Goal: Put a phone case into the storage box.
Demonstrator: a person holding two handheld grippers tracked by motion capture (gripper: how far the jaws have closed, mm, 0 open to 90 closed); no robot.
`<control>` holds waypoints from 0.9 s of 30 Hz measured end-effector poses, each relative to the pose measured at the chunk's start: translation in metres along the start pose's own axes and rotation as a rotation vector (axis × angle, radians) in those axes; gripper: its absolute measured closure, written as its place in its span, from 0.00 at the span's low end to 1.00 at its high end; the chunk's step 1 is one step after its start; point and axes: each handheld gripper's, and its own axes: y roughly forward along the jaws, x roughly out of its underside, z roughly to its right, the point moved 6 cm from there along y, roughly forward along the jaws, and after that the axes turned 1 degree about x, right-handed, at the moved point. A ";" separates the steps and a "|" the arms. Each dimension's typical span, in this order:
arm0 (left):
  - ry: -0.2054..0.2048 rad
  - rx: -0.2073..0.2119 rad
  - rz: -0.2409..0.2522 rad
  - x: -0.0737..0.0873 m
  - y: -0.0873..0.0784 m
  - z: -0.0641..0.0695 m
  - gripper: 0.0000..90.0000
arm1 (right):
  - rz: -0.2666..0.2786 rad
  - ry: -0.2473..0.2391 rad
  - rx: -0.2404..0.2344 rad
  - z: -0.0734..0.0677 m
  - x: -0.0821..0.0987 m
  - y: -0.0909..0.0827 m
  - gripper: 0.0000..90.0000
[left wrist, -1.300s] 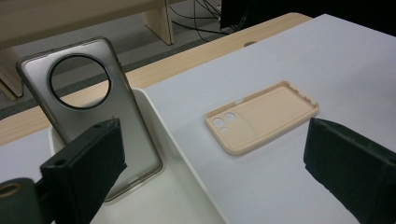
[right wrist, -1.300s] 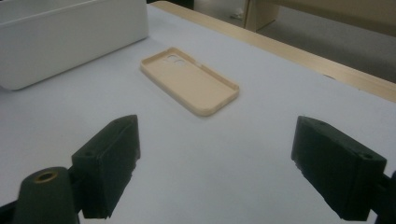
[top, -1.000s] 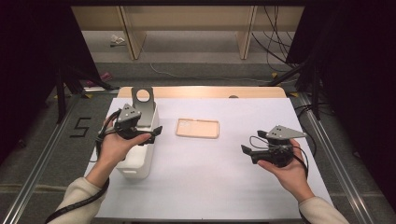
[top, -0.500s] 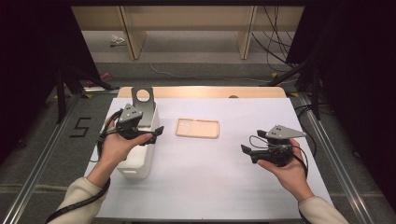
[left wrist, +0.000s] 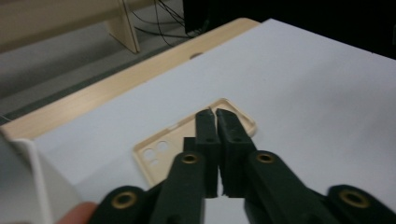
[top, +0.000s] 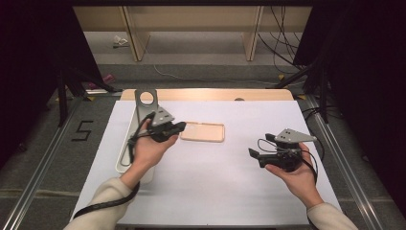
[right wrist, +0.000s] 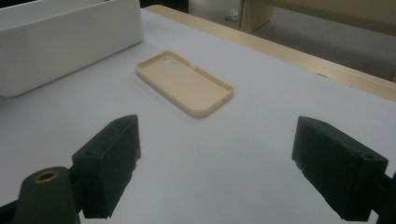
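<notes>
Lying flat at table centre, the beige phone case (top: 203, 132) sits untouched. Your left gripper (top: 178, 127) at its 9 o'clock just closed its jaws, nothing between them. White tray (top: 125, 158) beyond at 8. Your right gripper (top: 252, 154) at 4 o'clock, jaws wide apart.

White bin (top: 125, 160), metal bracket (top: 145, 101)
</notes>
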 end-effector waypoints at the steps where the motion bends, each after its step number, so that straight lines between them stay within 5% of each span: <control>1: 0.008 -0.002 -0.025 -0.002 0.009 0.005 1.00 | 0.000 -0.002 0.000 0.000 0.000 0.000 0.18; 3: 0.012 0.005 -0.065 -0.005 0.027 0.013 1.00 | -0.001 0.000 -0.001 0.000 0.000 0.000 0.18; 8: -0.054 0.007 -0.145 -0.008 0.066 0.023 1.00 | 0.002 0.003 -0.002 0.002 0.001 0.000 0.18; 15: -0.095 0.000 -0.228 0.003 0.113 0.033 1.00 | 0.003 0.000 -0.003 0.002 0.001 0.000 0.18; 27: -0.107 -0.003 -0.272 0.020 0.156 0.041 1.00 | 0.000 -0.001 -0.008 0.001 0.001 0.000 0.18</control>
